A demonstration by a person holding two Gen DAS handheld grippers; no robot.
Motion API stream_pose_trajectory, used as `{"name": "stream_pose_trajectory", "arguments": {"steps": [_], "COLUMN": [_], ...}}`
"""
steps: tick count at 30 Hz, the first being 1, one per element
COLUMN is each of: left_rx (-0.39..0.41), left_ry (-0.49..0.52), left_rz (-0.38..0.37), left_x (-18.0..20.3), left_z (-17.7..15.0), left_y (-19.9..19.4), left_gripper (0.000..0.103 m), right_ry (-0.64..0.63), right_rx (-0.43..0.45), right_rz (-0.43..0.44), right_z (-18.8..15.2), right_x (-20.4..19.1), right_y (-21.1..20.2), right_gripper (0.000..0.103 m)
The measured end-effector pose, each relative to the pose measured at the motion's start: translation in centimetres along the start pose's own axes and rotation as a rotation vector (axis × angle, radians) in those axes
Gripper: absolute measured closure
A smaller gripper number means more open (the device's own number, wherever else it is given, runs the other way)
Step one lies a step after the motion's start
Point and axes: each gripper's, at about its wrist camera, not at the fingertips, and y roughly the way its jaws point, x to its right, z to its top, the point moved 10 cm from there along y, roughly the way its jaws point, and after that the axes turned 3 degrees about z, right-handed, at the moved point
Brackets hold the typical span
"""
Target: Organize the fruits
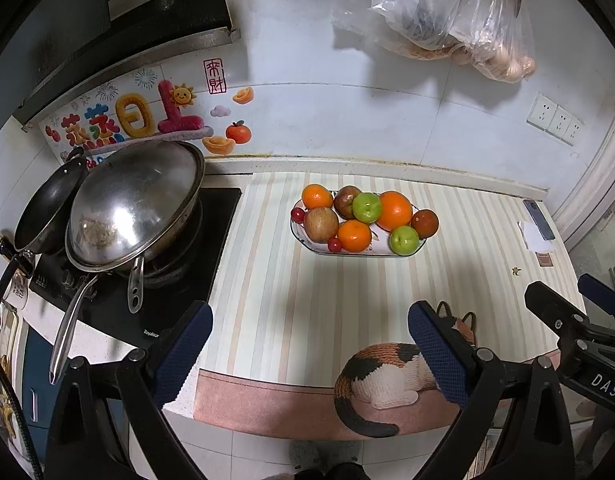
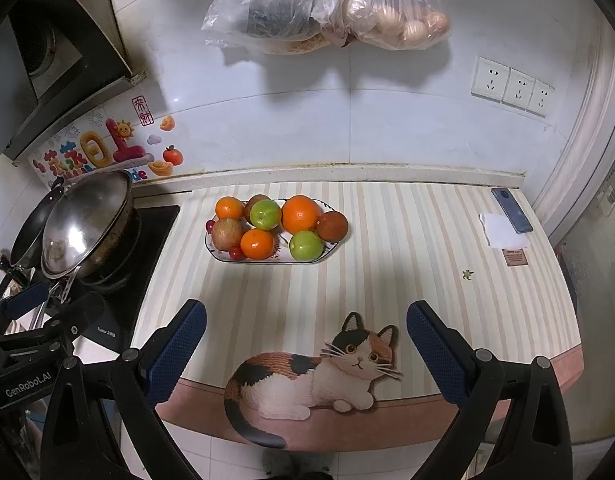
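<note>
We see the plate (image 2: pixel 327 249) of fruits (image 2: pixel 301 214) in the middle of the frame on the striped table (image 2: pixel 407 240), well apart from both grippers. The left gripper (image 1: pixel 309 356) and right gripper (image 2: pixel 306 354) hold nothing, jaws spread wide.

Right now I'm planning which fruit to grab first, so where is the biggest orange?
In both views the biggest orange sits at the plate's back right, between a green fruit on its left and a dark reddish fruit on its right.
</note>
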Motion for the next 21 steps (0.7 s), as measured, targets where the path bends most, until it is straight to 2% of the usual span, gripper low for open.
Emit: {"name": "stream_pose_trajectory", "arguments": {"steps": [21], "left_rx": [0.003], "left_ry": [-0.008], "left_rz": [-0.004], "left_x": [-0.06], "left_z": [-0.18], "left_y": [-0.01], "left_gripper": [0.003], "right_ry": [-0.003], "right_rx": [-0.004], "right_rz": [0.004], "right_z": [0.13], "right_x": [-0.17], "right_y": [-0.02], "right_gripper": [0.001]}}
